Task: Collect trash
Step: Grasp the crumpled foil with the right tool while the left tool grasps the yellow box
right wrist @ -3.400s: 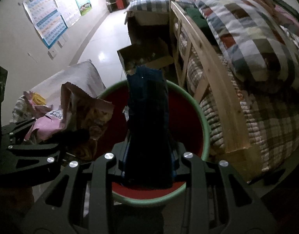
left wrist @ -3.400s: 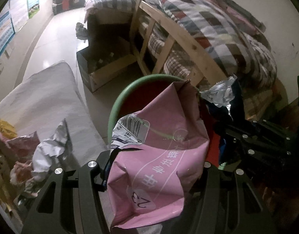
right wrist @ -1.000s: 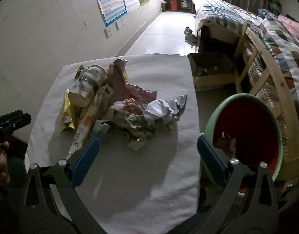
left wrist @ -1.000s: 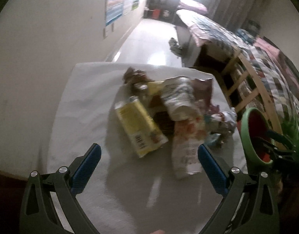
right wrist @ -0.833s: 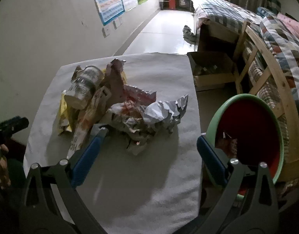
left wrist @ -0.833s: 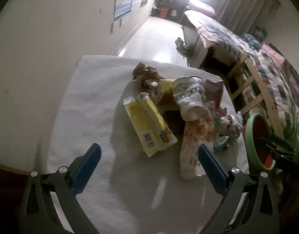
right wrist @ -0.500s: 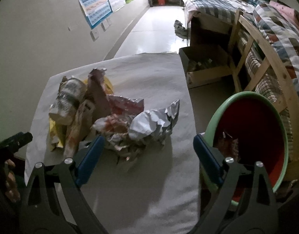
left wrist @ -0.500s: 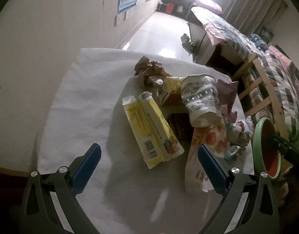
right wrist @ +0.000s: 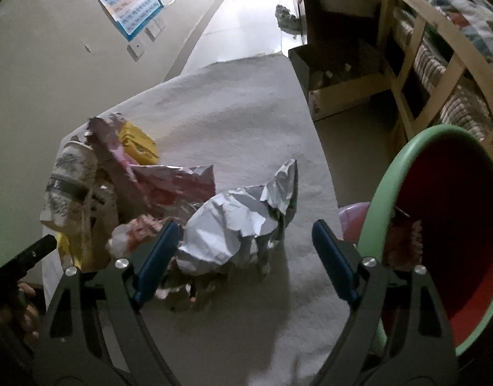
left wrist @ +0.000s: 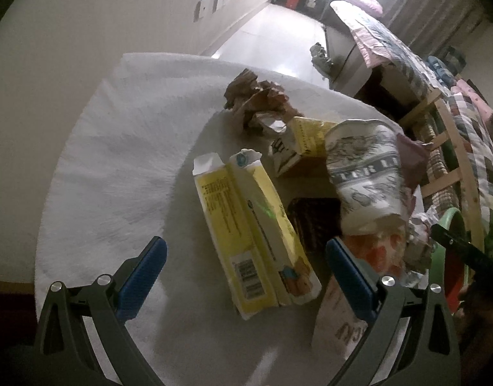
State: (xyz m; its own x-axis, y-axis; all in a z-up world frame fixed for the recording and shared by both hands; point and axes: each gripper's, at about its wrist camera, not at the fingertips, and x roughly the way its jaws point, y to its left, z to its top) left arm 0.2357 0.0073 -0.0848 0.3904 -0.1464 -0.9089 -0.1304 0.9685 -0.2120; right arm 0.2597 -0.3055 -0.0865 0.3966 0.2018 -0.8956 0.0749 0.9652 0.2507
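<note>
- Right gripper (right wrist: 243, 251): jaws closing around the crumpled silver wrapper (right wrist: 237, 225), pads not yet pressing; positioned to straddle it for pickup.
- Left gripper (left wrist: 246, 273): spread wide, empty, framing the yellow carton (left wrist: 249, 234) lying flat.
- Remaining trash is heaped on the white-covered table (left wrist: 117, 148); the green-rimmed bin (right wrist: 385, 193) stands just beside it for short transfers.

A rough, matt white cloth (left wrist: 117, 148) covers the table. The yellow carton (left wrist: 246, 231) looks like glossy card, the crumpled wrapper (right wrist: 240, 225) shiny silver foil. The bed frame (right wrist: 439, 32) is bare wood.
</note>
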